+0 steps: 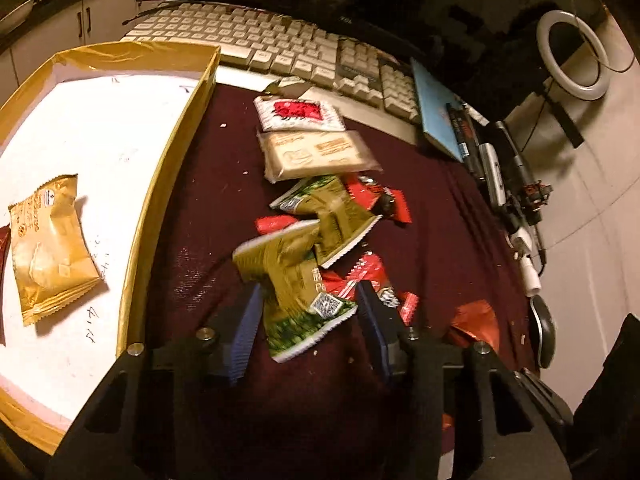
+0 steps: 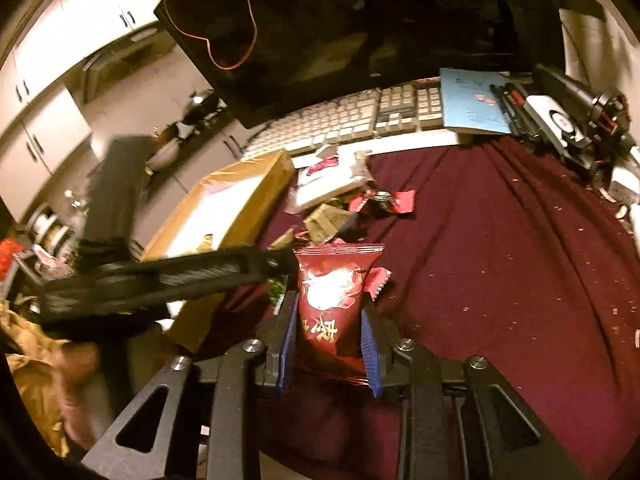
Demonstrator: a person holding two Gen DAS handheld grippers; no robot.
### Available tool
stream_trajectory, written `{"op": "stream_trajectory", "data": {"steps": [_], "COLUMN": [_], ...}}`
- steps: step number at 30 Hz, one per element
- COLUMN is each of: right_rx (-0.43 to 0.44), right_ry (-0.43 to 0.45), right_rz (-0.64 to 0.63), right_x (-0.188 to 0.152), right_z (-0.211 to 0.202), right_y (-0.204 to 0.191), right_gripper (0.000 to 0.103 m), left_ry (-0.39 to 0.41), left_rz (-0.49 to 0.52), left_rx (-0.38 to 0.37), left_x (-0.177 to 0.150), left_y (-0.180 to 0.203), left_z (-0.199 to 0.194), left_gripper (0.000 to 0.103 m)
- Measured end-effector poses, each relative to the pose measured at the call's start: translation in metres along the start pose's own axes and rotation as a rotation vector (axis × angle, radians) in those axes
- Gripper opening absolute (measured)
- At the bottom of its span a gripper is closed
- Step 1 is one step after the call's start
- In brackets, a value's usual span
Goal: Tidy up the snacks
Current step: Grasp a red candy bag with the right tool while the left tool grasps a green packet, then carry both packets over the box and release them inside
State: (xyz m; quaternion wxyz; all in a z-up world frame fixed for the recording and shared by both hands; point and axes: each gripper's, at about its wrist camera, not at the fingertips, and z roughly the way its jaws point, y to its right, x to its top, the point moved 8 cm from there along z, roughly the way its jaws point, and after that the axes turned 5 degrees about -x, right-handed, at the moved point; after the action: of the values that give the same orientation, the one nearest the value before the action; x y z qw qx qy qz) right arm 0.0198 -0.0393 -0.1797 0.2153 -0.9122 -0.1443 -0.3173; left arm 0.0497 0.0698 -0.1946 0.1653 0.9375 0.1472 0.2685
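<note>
Maroon cloth is covering the table, and the snack pile is sitting mid-cloth, just right of the gold-walled box.

Left claw is hanging over the near end of the pile with its jaws spread wide. A green packet is lying between the blue pads, but neither pad looks to be touching it, so it's gripping nothing. A second green packet is sitting just behind, with red wrappers poking out under both; they're overlapping too much for a count. Past those, one beige pack and one white-and-red pack are lying side by side near the keyboard.

Inside the box, one gold packet is lying flat on the white floor, with loads of bare floor around it. A sliver of something dark red is showing at the left edge, can't tell what.

Right claw is pinching a dark red packet upright, jaws closed in on its lower half, lifted over the cloth near the box's near corner. To its right the cloth is wide open, just crumbs. The left gripper's arm is crossing in blurred from the left.
</note>
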Motion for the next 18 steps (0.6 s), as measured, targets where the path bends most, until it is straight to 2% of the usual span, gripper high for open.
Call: {"op": "stream_trajectory", "data": {"steps": [5,8,13,18], "right_rx": [0.071,0.054,0.019,0.016], "right_ry": [-0.059,-0.092,-0.066,-0.015], "right_rz": [0.073,0.122,0.168,0.164], "right_x": [-0.001,-0.003,0.0,0.008], "right_z": [0.012,0.019,0.016,0.005], "right_y": [0.011,0.026,0.04,0.037], "right_gripper": [0.029,0.029,0.029,0.029], "left_ry": [0.035,0.051,0.081,0.131], "left_rz": [0.066,0.081,0.066,0.042], "left_rx": [0.03,0.032,-0.009,-0.067], "left_x": [-0.006,-0.008,-0.008,-0.009], "left_y": [0.006,0.008,0.007,0.007], "left_z": [-0.005,-0.01,-0.019,-0.042], "left_gripper": [0.04,0.036,0.033,0.033]}}
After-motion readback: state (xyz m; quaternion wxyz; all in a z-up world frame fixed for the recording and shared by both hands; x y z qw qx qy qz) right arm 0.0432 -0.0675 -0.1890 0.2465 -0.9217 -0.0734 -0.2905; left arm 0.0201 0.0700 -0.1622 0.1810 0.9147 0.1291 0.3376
